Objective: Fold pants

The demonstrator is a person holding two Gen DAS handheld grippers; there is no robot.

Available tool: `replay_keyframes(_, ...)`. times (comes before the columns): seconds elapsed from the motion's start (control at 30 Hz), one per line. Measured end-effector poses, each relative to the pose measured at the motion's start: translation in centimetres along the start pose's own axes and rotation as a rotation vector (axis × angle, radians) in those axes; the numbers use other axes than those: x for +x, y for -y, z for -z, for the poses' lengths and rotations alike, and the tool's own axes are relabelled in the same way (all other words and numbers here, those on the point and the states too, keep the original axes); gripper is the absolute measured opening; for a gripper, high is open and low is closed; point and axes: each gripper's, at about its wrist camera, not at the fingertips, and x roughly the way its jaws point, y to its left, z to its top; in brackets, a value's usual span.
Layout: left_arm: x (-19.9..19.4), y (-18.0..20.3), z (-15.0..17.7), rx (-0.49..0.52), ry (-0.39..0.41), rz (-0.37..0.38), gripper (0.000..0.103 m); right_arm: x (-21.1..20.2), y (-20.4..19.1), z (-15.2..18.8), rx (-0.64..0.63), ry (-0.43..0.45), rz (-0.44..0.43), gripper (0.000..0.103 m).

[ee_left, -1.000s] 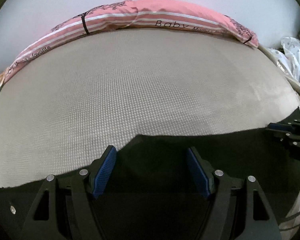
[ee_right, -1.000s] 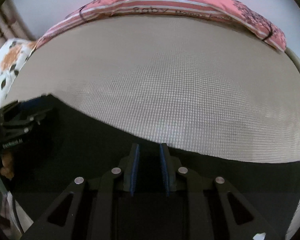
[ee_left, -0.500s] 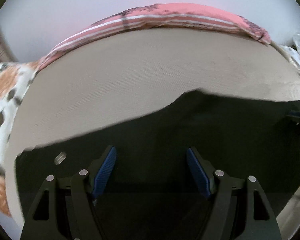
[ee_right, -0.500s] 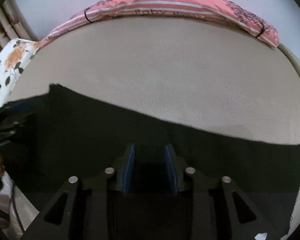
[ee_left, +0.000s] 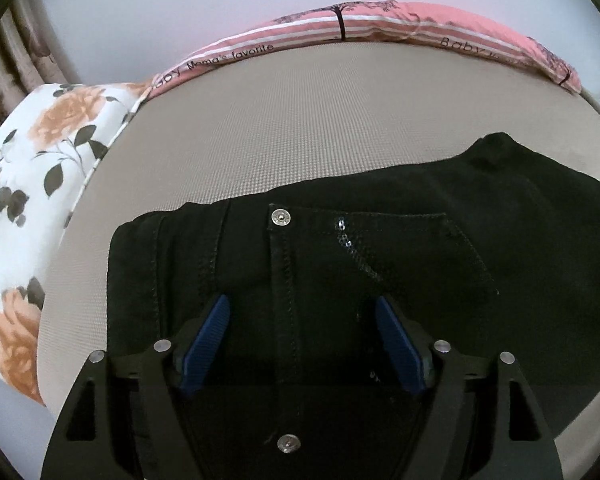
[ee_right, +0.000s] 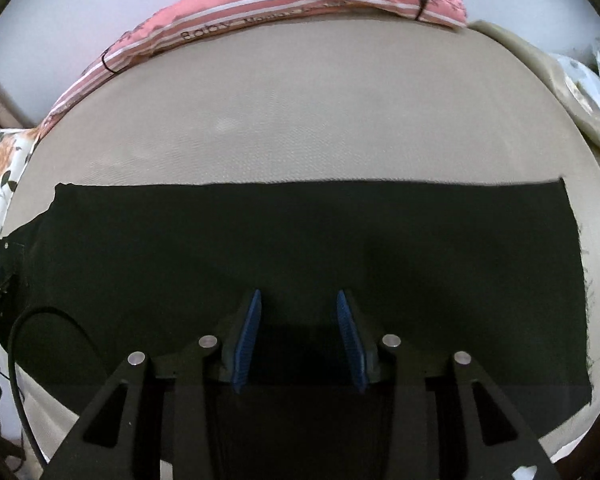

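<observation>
Pants (ee_left: 380, 240) flat under both claws, nothing gripped.
Left claw (ee_left: 302, 344) wide; right claw (ee_right: 298, 336) has just been opening, empty. Risk: single-layer pinch drags fold askew.

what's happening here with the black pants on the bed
A person with a handheld gripper in each hand is folding black pants laid out on a beige mat. The left gripper hangs open above the waistband, near the metal button. The right gripper is over the leg section; its jaws have just been opening, and nothing looks pinched between them. The legs lie flat in a long band. A pink striped pillow lines the far edge.
</observation>
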Motion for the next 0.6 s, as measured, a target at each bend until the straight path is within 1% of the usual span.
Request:
replay_keyframes(0.07, 0.1, 0.0, -0.3, -0.008, -0.002, 0.003, 0.077, -0.4, 0.5, 0.2, 0.014, -0.006, -0.007, 0.037)
replay_keyframes(0.13, 0.0, 0.3, -0.6, -0.003, -0.01, -0.004, 0.077, -0.8, 1.0, 0.5, 0.016, -0.011, 0.011, 0.038)
replay_keyframes(0.23, -0.6, 0.5, -0.8, -0.004, -0.008, 0.013, 0.077, -3.0, 2.9, 1.2, 0.08, 0.018, -0.041, 0.038)
replay_keyframes(0.27, -1.3, 0.8, -0.9, -0.002, 0.001, 0.037, 0.077, -3.8, 3.9, 1.6, 0.108, 0.026, -0.057, 0.038)
replay_keyframes(0.33, -2.1, 1.7, -1.2, 0.017, 0.022, 0.05, 0.077, -5.3, 5.8, 2.3, 0.158, 0.044, -0.096, 0.038)
replay_keyframes(0.47, -4.3, 5.4, -2.1, 0.093, 0.059, 0.126, 0.077, -7.3, 10.1, 3.2, 0.238, 0.068, -0.13, 0.038)
replay_keyframes(0.53, -4.9, 7.3, -2.6, 0.123, 0.061, 0.17, 0.077, -7.7, 12.5, 3.8, 0.288, 0.065, -0.147, 0.039)
replay_keyframes(0.6, -5.4, 10.2, -3.1, 0.165, 0.057, 0.232, 0.077, -7.9, 14.8, 4.7, 0.334, 0.067, -0.158, 0.04)
